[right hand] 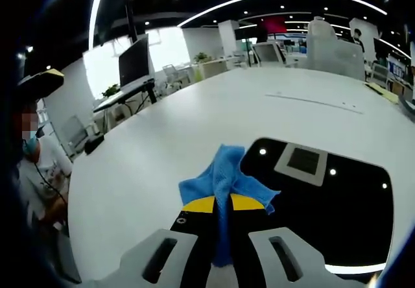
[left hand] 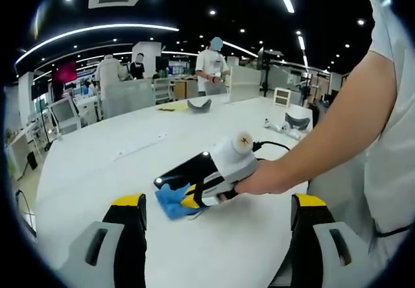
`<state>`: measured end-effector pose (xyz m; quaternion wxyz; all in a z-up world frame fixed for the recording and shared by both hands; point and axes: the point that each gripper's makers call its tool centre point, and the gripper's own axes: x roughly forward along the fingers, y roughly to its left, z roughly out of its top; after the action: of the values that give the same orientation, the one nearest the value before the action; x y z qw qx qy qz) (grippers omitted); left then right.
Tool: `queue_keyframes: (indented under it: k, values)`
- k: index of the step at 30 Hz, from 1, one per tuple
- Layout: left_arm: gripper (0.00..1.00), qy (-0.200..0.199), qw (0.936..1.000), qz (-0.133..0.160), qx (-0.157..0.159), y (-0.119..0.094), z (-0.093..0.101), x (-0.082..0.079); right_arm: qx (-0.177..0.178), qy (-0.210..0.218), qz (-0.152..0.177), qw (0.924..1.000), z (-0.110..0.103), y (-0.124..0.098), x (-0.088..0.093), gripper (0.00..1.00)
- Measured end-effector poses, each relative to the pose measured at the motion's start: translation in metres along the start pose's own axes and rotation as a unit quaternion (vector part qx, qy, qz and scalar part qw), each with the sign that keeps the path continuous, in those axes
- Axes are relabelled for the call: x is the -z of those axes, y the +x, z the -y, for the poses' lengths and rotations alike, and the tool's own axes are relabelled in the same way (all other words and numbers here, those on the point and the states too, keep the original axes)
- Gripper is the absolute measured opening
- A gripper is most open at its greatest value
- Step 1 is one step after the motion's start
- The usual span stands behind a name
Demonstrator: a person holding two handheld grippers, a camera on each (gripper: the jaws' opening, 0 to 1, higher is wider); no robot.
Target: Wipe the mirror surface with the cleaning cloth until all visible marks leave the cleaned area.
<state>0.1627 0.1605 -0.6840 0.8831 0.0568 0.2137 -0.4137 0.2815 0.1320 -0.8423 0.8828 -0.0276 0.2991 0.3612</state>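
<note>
Two yellow-tipped jaws of the left gripper (left hand: pixel 217 213) rise from the bottom of the left gripper view, set wide apart with nothing between them, above a large white table (left hand: pixel 97 165). Beyond them, the person's hand (left hand: pixel 262 179) holds the right gripper (left hand: pixel 189 200), which pinches a blue cleaning cloth (left hand: pixel 170 204) against the near edge of a dark mirror (left hand: pixel 178 173) lying flat on the table. Other people stand at desks far behind.

From the right gripper view, the right gripper (right hand: pixel 222 204) has its jaws drawn together on the cleaning cloth (right hand: pixel 224 178), whose bunched blue folds spill forward and touch the left edge of the mirror (right hand: pixel 337 204). The mirror is a black rounded panel flat on the table (right hand: pixel 162 139), reflecting ceiling lights and a square vent. A seated person is at the far left.
</note>
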Motion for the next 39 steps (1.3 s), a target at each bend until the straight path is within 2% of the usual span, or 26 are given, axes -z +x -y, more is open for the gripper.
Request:
queue_keyframes:
  k: [23,39]
  values:
    - [0.93,-0.004,0.9997,-0.005,-0.025,-0.011,0.011,0.000,-0.027,-0.035,-0.004,0.9990,-0.003,-0.005,0.004,0.02]
    - [0.93,-0.015,0.9984,-0.009,-0.053,-0.009,0.031,-0.003,-0.049,-0.060,-0.010,0.9969,-0.003,-0.014,0.011,0.02]
